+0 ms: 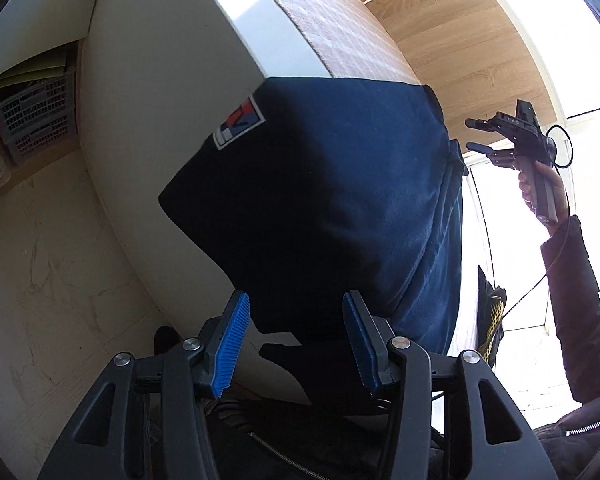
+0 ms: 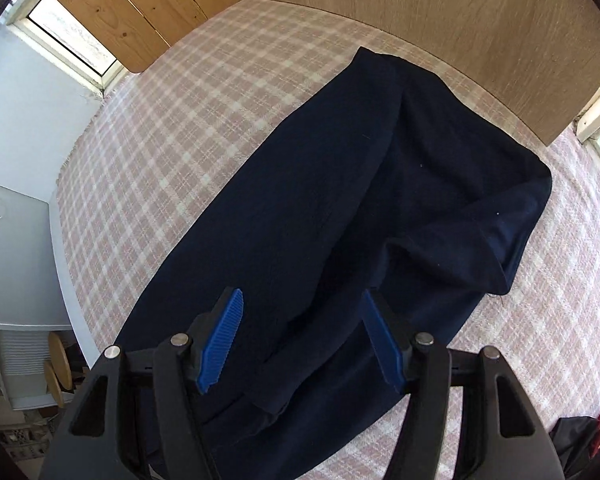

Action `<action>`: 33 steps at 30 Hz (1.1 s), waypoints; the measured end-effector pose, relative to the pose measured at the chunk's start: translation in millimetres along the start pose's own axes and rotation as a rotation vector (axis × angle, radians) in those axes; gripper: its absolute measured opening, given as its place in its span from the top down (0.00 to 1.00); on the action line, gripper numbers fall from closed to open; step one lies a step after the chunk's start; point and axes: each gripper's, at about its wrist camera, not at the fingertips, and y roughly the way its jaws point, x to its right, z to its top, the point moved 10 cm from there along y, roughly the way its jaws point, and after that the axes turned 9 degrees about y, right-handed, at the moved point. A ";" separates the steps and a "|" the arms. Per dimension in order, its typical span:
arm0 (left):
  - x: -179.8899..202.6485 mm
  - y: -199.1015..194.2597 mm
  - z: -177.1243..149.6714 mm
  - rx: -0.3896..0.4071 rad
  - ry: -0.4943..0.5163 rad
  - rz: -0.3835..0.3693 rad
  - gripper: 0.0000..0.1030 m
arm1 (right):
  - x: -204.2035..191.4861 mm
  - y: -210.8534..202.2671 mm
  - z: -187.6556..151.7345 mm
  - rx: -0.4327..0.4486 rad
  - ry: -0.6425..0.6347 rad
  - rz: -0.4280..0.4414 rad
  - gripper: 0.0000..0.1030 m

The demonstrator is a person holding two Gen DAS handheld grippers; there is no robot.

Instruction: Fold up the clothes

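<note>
Item: dark navy fabric garment [image 2: 340, 216], lying lengthwise on pink-and-white checked bedcover [image 2: 148, 152], one end draped over the bed edge; left gripper [image 1: 296, 344] and right gripper [image 2: 302, 340] both part-open, empty; advice: pinch both hanging corners evenly before folding.

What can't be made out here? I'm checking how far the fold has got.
- Navy garment, right wrist view: its near end is hidden behind the right gripper.
- Left wrist view: its hanging edge lies in shadow behind the left gripper.
- Patch on it: too small to read.
- Grey crate: contents cut off by the edge.
</note>
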 end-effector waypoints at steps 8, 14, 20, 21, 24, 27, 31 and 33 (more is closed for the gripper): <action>-64.2 11.8 20.0 0.070 -0.133 -0.057 0.48 | 21.3 20.4 16.2 -0.024 0.018 -0.024 0.41; -85.6 45.6 27.3 0.036 -0.130 -0.096 0.48 | 20.5 28.8 21.0 -0.037 0.029 -0.023 0.41; -76.4 60.3 35.7 0.040 -0.073 -0.160 0.47 | 14.8 35.5 17.8 -0.054 0.001 -0.036 0.41; -81.4 59.9 35.5 0.034 -0.067 -0.133 0.47 | 14.2 35.5 17.5 -0.054 -0.004 -0.042 0.41; -81.2 43.4 36.6 0.019 0.018 -0.043 0.47 | 10.5 32.5 13.5 -0.061 -0.012 -0.031 0.41; -63.7 23.2 39.5 0.000 0.129 0.011 0.47 | 8.4 30.4 6.9 -0.067 -0.025 -0.030 0.41; -13.6 6.2 40.7 -0.020 0.246 -0.024 0.45 | 9.5 29.9 3.8 -0.074 -0.003 0.000 0.41; 3.6 3.6 40.6 -0.037 0.279 -0.032 0.45 | 10.6 28.6 6.2 -0.080 0.023 0.032 0.41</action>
